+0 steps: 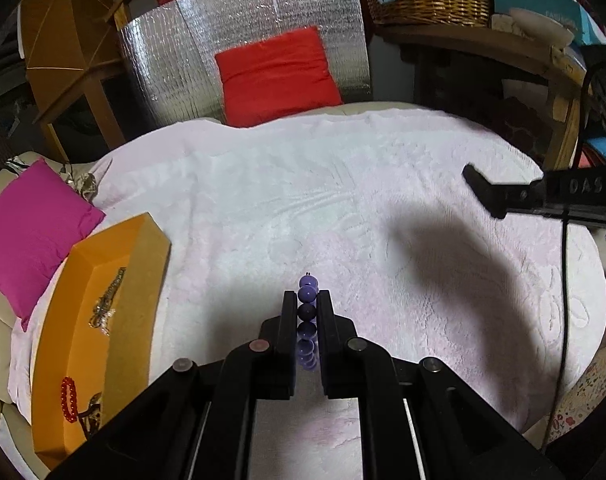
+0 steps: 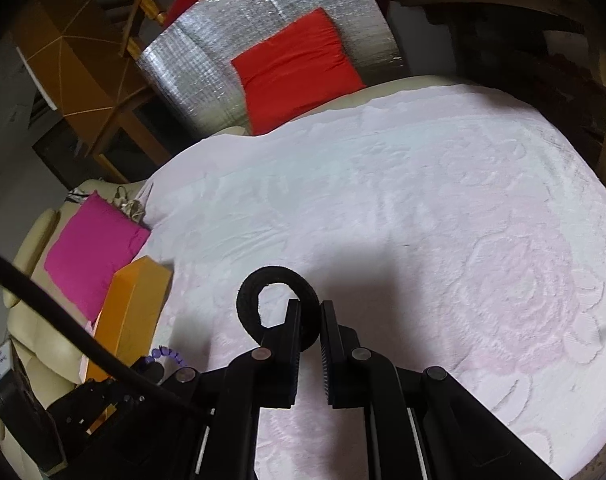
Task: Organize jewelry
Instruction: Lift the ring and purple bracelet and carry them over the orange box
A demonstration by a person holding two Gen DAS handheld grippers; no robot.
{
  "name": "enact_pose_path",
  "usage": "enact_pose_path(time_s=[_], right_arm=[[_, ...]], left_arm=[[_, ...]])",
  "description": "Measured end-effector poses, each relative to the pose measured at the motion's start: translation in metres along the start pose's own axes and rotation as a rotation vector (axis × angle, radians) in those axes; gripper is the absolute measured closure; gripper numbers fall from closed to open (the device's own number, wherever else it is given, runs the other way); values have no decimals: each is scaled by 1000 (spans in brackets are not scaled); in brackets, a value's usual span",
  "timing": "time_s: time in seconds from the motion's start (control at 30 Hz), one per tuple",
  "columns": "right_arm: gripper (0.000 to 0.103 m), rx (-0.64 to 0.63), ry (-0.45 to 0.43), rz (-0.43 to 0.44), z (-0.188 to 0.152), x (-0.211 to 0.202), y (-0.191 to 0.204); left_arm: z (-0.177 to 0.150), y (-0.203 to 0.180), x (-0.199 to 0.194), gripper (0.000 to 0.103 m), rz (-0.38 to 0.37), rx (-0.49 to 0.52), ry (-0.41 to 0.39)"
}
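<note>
Carrying jewelry: left claw (image 1: 307, 300) clamps purple bead bracelet (image 1: 307, 320), right claw (image 2: 311, 316) pinches black ring (image 2: 277, 304).
Beads could slip before reaching orange box (image 1: 99, 320) at nine o'clock.

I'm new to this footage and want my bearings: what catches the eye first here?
The left hand-held gripper is shut on a purple bead bracelet above the pale pink towel. The right hand-held gripper pinches a black ring-shaped band. At the left lies an open orange box holding a red bead bracelet and a brooch-like piece.
</note>
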State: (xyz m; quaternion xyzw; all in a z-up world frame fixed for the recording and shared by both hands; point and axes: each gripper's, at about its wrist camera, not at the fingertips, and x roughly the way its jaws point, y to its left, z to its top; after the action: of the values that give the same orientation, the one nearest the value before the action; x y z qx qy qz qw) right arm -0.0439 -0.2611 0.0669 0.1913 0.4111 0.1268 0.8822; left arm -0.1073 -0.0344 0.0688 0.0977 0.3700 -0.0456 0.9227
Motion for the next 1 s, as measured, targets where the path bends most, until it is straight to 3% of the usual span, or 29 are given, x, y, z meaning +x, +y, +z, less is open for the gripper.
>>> enact_pose_path(time_s=[0.7, 1.0], right_arm=[[93, -26, -4, 62, -1, 2, 29], [93, -84, -29, 132, -5, 2, 71]], left_arm=[[19, 21, -57, 93, 49, -20, -129], [16, 55, -87, 93, 103, -64, -174]])
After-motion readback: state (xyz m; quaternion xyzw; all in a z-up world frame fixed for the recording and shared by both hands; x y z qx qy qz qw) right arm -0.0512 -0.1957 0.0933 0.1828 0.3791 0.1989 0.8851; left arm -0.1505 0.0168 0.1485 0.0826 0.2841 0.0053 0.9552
